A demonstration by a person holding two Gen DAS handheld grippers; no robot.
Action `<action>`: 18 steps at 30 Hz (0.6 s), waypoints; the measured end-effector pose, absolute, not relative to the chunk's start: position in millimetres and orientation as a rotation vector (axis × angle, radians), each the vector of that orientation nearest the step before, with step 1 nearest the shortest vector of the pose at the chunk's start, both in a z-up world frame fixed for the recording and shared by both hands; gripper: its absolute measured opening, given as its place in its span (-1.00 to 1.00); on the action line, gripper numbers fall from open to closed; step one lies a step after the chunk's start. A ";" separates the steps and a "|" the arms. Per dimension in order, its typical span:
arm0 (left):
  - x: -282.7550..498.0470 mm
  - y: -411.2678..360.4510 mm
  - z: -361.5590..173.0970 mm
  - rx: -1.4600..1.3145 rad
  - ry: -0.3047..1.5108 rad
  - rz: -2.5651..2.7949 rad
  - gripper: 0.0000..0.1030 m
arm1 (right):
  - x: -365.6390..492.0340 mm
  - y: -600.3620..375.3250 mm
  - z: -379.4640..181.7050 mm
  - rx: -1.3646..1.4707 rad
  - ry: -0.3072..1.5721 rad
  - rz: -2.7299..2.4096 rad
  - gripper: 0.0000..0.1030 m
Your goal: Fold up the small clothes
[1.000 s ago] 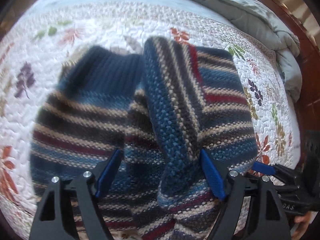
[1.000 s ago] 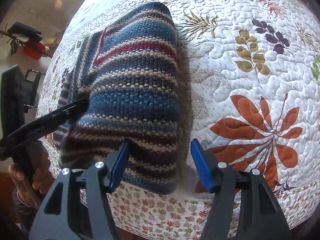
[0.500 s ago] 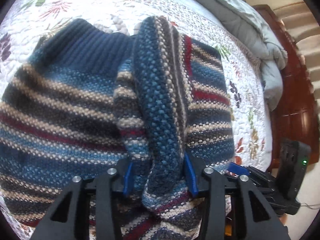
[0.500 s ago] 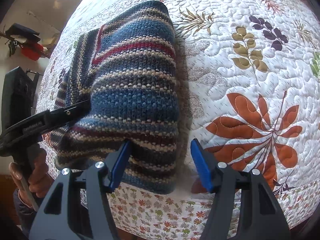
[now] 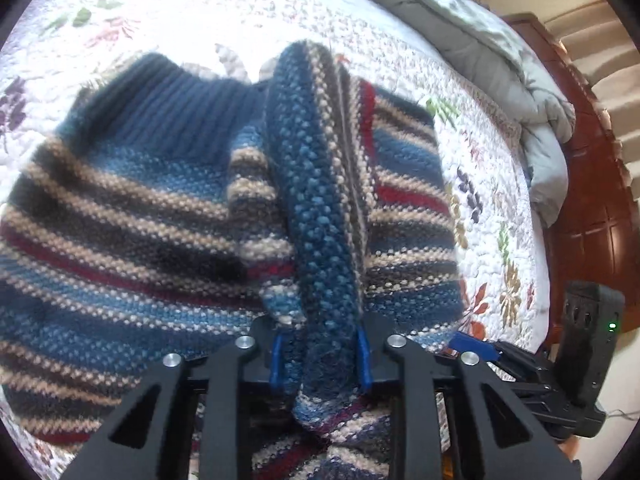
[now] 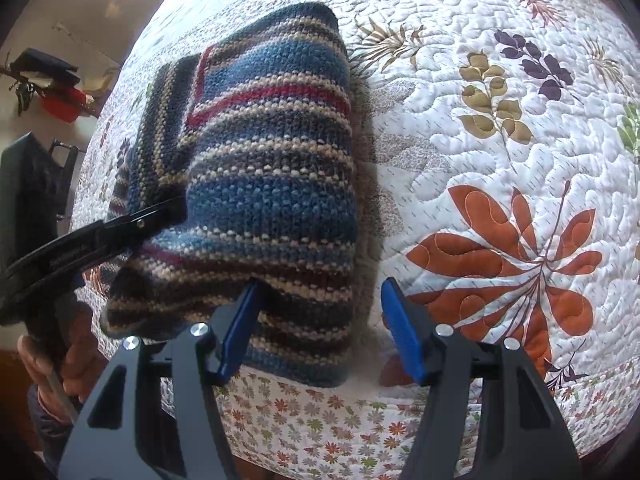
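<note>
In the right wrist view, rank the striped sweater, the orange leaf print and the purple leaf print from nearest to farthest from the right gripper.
1. Striped sweater: edge lies between the open right gripper fingers, left side.
2. Orange leaf print: just right, on the quilt.
3. Purple leaf print: far upper right.

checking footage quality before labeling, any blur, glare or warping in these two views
Left wrist view: the striped knit sweater is motion-smeared on its left side, the quilt behind is washed out by bright light. Right wrist view: sharp, the sweater casting a soft shadow on the quilt; strong fisheye bulge in both, dark corners.
</note>
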State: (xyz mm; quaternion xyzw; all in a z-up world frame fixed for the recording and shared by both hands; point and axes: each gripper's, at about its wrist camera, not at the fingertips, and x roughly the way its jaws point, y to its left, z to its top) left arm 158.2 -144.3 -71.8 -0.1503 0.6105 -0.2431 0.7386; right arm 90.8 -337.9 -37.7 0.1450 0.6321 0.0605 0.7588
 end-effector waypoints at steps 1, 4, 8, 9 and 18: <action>157.9 -140.9 -66.1 -0.363 1.324 -0.538 -0.50 | 90.7 -340.4 -35.1 0.328 1.367 0.131 0.22; 155.3 -124.6 -45.6 -0.406 1.270 -0.547 -0.52 | 90.0 -346.8 -25.8 0.357 1.323 0.138 0.22; 150.2 -101.7 -6.2 -0.398 1.177 -0.560 -0.53 | 87.9 -349.9 -17.3 0.369 1.280 0.145 0.22; 149.6 -97.0 0.8 -0.390 1.160 -0.561 -0.53 | 87.6 -349.8 -16.5 0.373 1.277 0.151 0.22; 161.2 -26.0 13.2 -0.381 1.133 -0.452 -0.53 | 89.3 -325.8 -21.3 0.297 1.310 0.213 0.22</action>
